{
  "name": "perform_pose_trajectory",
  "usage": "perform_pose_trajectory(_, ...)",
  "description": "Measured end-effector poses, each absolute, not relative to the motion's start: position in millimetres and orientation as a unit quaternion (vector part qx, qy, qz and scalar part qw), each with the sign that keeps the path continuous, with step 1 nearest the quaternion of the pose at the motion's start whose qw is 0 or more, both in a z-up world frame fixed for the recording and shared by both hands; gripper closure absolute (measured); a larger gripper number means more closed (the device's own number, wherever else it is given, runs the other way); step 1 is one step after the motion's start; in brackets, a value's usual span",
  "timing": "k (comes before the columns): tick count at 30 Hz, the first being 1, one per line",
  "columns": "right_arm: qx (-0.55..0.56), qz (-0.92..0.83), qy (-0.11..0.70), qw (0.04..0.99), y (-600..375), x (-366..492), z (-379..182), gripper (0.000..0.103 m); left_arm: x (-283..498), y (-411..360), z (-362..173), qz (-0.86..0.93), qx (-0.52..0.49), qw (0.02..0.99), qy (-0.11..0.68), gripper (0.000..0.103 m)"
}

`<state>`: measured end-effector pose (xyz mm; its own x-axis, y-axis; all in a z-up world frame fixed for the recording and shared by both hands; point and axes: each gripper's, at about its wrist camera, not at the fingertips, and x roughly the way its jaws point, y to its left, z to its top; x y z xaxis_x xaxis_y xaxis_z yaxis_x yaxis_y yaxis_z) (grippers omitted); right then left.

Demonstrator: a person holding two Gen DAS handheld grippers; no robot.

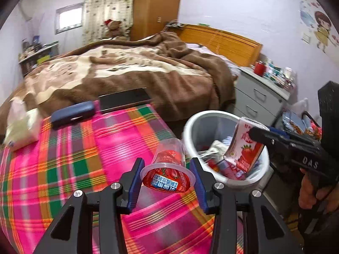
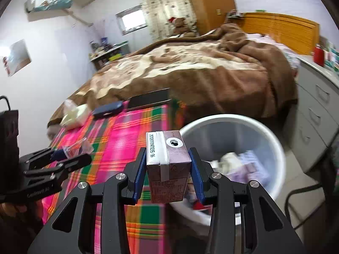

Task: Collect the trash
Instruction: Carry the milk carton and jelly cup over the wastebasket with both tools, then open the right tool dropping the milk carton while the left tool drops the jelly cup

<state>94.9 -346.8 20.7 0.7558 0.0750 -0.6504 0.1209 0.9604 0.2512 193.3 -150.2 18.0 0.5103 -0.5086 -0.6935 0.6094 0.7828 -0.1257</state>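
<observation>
Disposal underway: right gripper (image 2: 168, 167) clamps the milk carton (image 2: 167, 167) over the bin (image 1: 191, 127); it needs releasing. Beside the bin, left gripper (image 1: 167, 182), jaws apart, straddles the cup (image 1: 168, 169).

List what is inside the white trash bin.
The trash bin holds crumpled white paper and red and purple wrappers. The held strawberry milk carton covers part; deeper contents are hidden.

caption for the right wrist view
Right gripper holds a drink carton beside the trash bin.
</observation>
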Motion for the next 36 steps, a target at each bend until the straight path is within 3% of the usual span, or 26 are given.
perform_pose_trajectory(29,0.155,-0.07,0.38,0.909,-447,111,-7,0.062,192,-299,-28,-0.382,0.087,0.821,0.415,0.058)
perform_pose_trajectory(32,0.148,-0.071,0.38,0.91,-448,114,-8,0.062,190,-303,-30,-0.378,0.094,0.824,0.412,0.052)
perform_pose_trajectory(33,0.149,-0.07,0.383,0.909,-450,115,-9,0.061,189,-303,-30,-0.377,0.094,0.824,0.412,0.044)
perform_pose_trajectory(36,0.166,-0.066,0.379,0.908,-454,113,-10,0.042,188,-301,-29,-0.371,0.092,0.828,0.41,0.041)
